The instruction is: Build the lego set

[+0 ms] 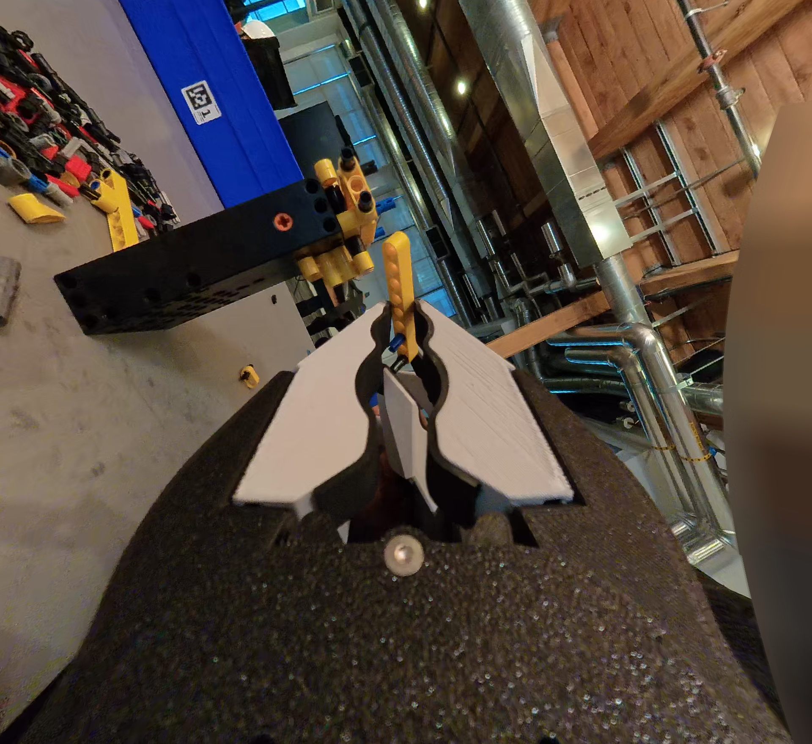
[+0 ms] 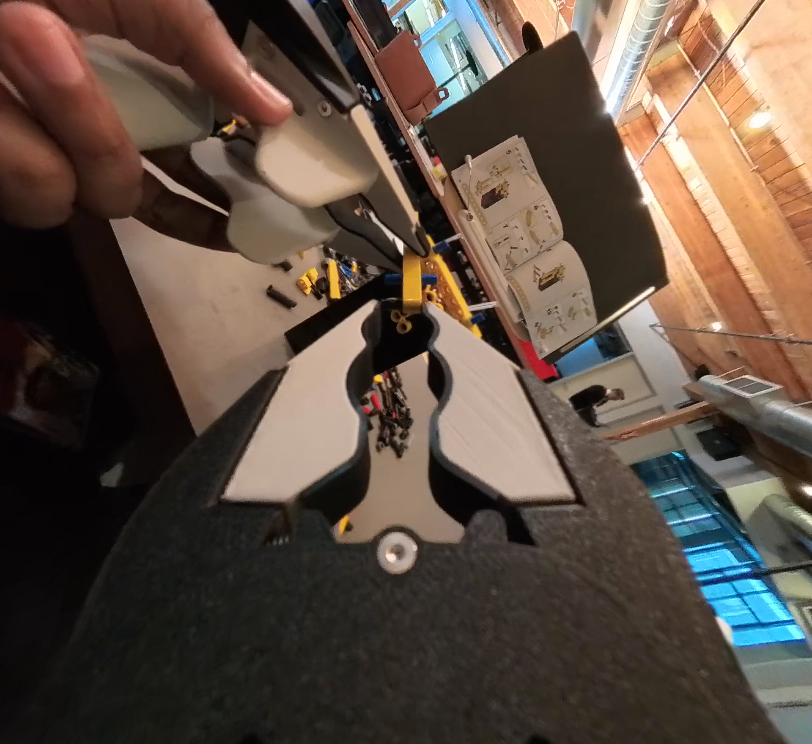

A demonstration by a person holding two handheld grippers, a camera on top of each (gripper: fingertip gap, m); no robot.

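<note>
Both views rolled hard; worktop [image 1: 79, 393] runs up the left side, grey, matt, lightly mottled.

Left tool [image 1: 402, 318]: white ribbed plastic fingers [image 1: 316, 415] with black wavy inner pads, set in grainy black foam body. Pressed together on a yellow beam [image 1: 397, 283], a flat studless strip with a row of round holes and a rounded end, gripped at its near end, far end sticking out past the tips. Small blue pin [image 1: 395, 343] and black pin on the beam inside the grip.

Just beyond the beam tip, apart from it: black block [image 1: 184, 266], long, rectangular, glossy, hole-dotted, one orange cross-axle end in its side. Yellow cluster [image 1: 347, 222] of short tubes and connectors with black pins fixed to its far end.

Far left on the worktop: loose heap of parts [image 1: 48, 129], black, red, yellow, grey. Blue bin [image 1: 197, 77], ribbed, with a square-code sticker, beside it.

Right tool [image 2: 404, 312]: same build, fingers [image 2: 303, 424] spread a little at the tips, with the block's yellow cluster [image 2: 402, 321] in the gap; contact cannot be told. Left tool [image 2: 415, 246] enters from upper left in a hand [image 2: 88, 85], pinching the beam [image 2: 413, 279] edge-on just above the right tool's tips.

Open booklet [image 2: 523, 235] with pictured steps clipped to a dark board [image 2: 571, 129], right of centre.
</note>
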